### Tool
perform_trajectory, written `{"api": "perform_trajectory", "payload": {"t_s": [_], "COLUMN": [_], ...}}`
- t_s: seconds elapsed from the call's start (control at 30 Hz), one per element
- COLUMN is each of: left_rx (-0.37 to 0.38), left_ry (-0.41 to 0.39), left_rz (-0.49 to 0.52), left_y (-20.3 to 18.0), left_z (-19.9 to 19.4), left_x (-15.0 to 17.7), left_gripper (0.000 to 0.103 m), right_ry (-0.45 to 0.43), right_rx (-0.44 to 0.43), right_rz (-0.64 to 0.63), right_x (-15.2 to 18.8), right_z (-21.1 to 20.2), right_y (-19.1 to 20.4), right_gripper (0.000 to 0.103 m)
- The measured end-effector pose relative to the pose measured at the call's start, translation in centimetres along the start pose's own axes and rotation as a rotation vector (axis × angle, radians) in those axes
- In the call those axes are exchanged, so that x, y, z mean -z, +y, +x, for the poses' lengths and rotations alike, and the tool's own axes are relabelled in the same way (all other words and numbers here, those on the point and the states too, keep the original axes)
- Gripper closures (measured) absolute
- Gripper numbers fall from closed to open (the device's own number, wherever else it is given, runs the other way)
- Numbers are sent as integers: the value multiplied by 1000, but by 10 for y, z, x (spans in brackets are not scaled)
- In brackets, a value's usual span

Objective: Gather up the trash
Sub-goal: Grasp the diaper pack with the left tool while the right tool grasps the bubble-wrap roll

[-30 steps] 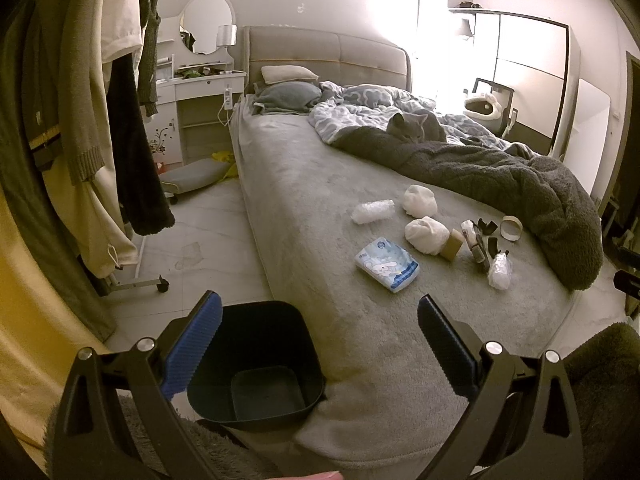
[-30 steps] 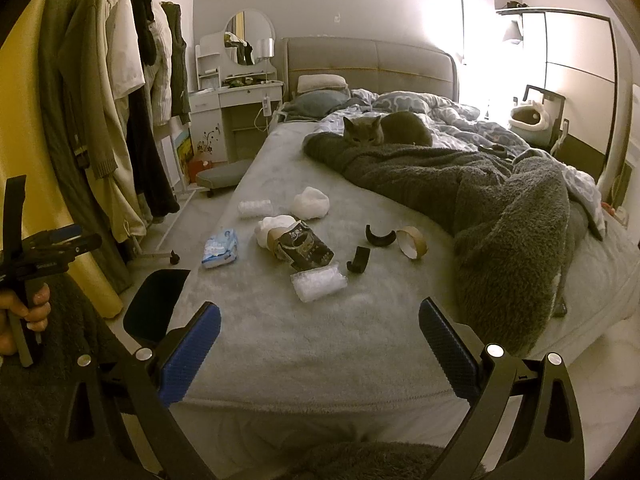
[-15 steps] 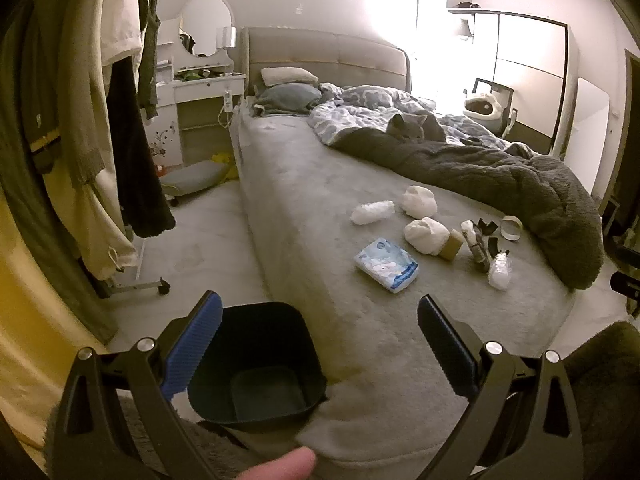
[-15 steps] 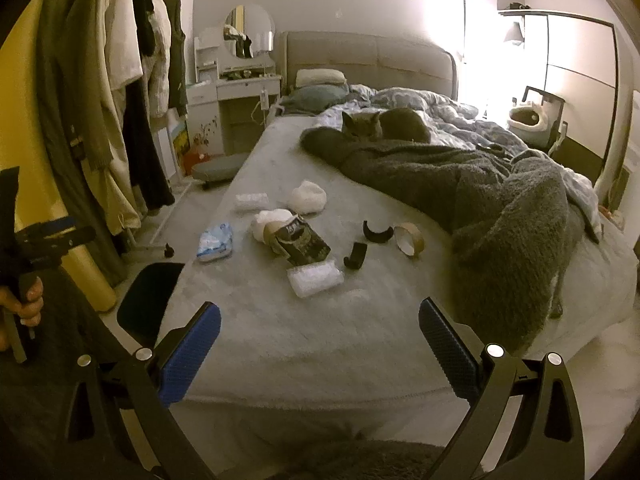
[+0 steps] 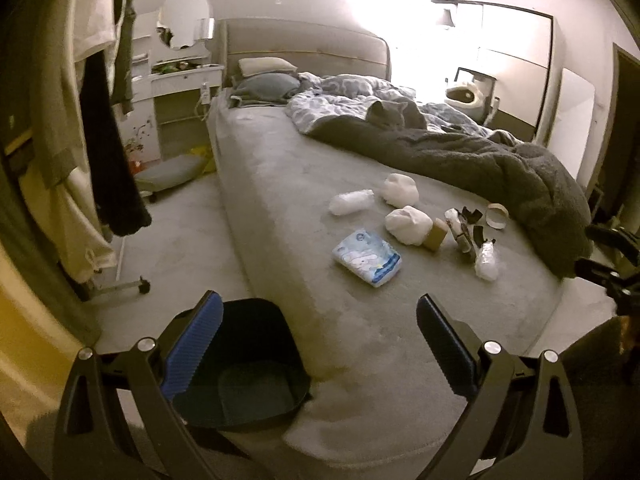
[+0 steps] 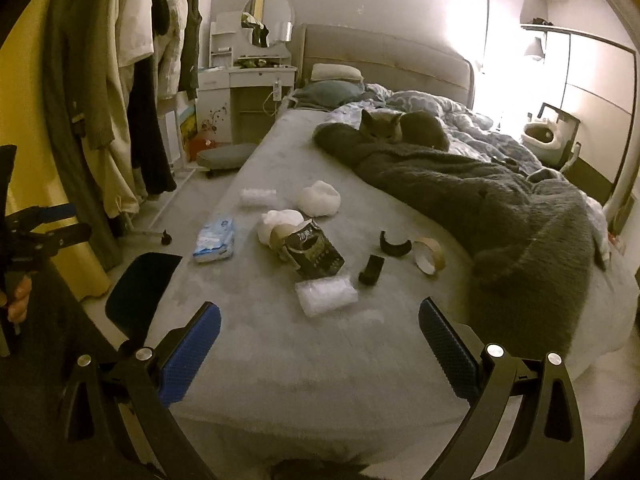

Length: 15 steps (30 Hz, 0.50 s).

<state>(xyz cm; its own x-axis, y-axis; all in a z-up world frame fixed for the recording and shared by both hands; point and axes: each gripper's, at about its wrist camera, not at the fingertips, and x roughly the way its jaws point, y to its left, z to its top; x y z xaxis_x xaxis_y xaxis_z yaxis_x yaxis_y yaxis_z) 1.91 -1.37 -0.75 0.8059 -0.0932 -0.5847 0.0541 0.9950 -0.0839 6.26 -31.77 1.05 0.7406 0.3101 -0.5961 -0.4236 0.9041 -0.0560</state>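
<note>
Trash lies scattered on the grey bed (image 6: 280,352): a blue-white tissue pack (image 6: 214,240) (image 5: 367,257), two white crumpled wads (image 6: 319,199) (image 5: 408,224), a clear plastic wrap (image 6: 326,294), a black packet (image 6: 314,249), a tape ring (image 6: 429,255) and black scraps (image 6: 372,270). A dark bin (image 5: 244,364) (image 6: 138,294) stands on the floor at the bed's left corner. My left gripper (image 5: 318,344) is open above the bin and bed corner. My right gripper (image 6: 320,350) is open over the bed's foot, short of the plastic wrap.
A grey cat (image 6: 394,128) rests on a dark fluffy blanket (image 6: 500,216) covering the bed's right side. Clothes hang on a wheeled rack (image 5: 80,128) at left. A white vanity (image 6: 248,92) stands by the headboard. A hand (image 6: 18,300) holds the other gripper at far left.
Both grippers have drifted slightly; the right view has moved a little closer to the trash on the bed. A fingertip seen at the left view's bottom edge is gone. Both stay open.
</note>
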Motion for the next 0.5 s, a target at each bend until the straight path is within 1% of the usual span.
{"api": "perform_trajectory", "payload": {"t_s": [0.2, 0.37, 0.5], "left_rx": [38, 64, 121], "left_ry": [-2, 14, 48], "left_rz": [37, 117, 149], "left_y": [1, -8, -13], "left_z": [19, 42, 66], "left_x": [-14, -21, -23], "left_gripper": [4, 4, 4], "right_ry": [41, 76, 113], "right_rx": [-76, -120, -165], "right_rz": [9, 25, 32], "right_x": [-2, -3, -6], "right_z": [46, 77, 96], "right_y": [-4, -17, -32], "right_gripper": [3, 3, 3]}}
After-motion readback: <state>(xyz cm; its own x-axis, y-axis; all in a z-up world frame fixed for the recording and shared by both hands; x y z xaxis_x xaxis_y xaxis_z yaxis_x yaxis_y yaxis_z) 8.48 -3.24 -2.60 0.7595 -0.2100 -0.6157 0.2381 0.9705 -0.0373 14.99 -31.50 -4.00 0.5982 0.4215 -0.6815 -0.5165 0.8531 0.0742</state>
